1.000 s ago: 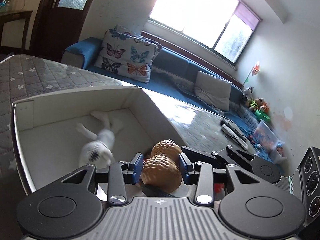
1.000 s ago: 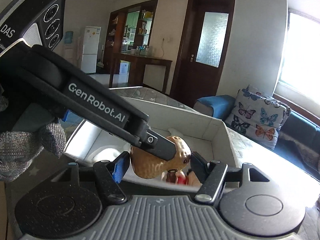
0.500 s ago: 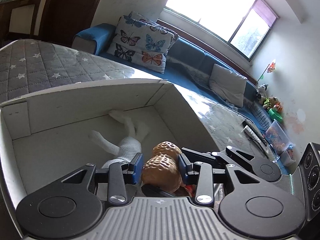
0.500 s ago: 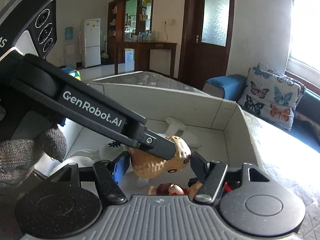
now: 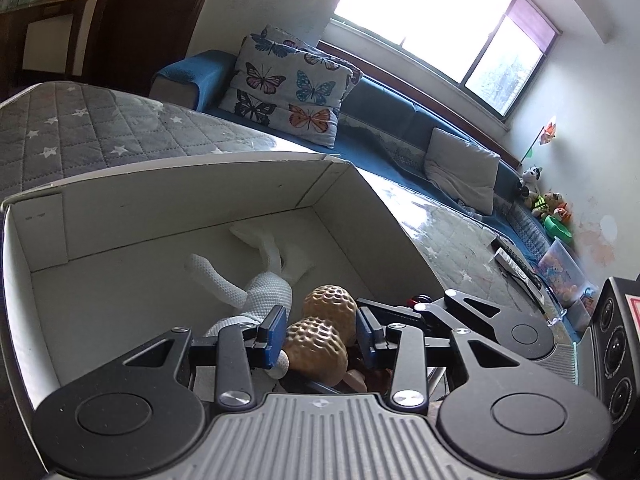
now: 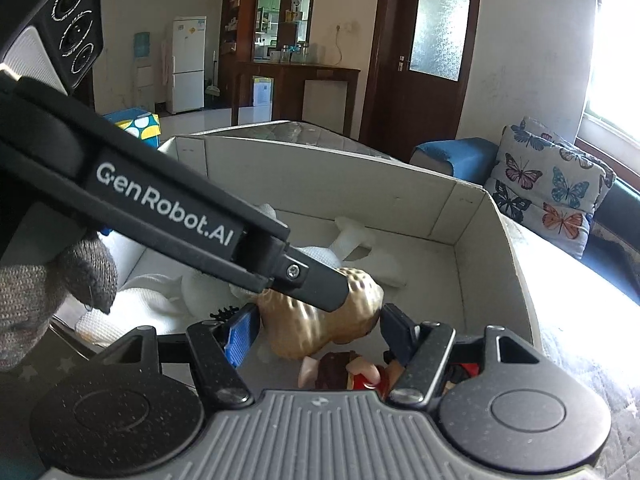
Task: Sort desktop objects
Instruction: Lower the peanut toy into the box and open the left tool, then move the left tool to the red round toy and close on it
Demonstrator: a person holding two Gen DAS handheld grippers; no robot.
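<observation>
A tan peanut-shaped toy [image 5: 322, 334] is held between the blue pads of my left gripper [image 5: 320, 338], low inside a white cardboard box [image 5: 168, 184]. It also shows in the right wrist view [image 6: 320, 328], under the left gripper's finger [image 6: 312, 280]. My right gripper [image 6: 316, 336] stands open around the same toy without pressing it. A white knitted plush [image 5: 256, 288] lies on the box floor. A small doll with brown hair and red clothes [image 6: 352, 372] lies below the peanut.
The box [image 6: 472, 208] sits on a grey quilted table cover with stars [image 5: 80, 132]. A blue sofa with a butterfly cushion [image 5: 292, 92] runs behind. A remote-like item [image 5: 516, 264] and a clear toy bin [image 5: 560, 272] are at right.
Both grippers have dropped lower into the box with the peanut toy. The plush and the doll now sit closer beneath them.
</observation>
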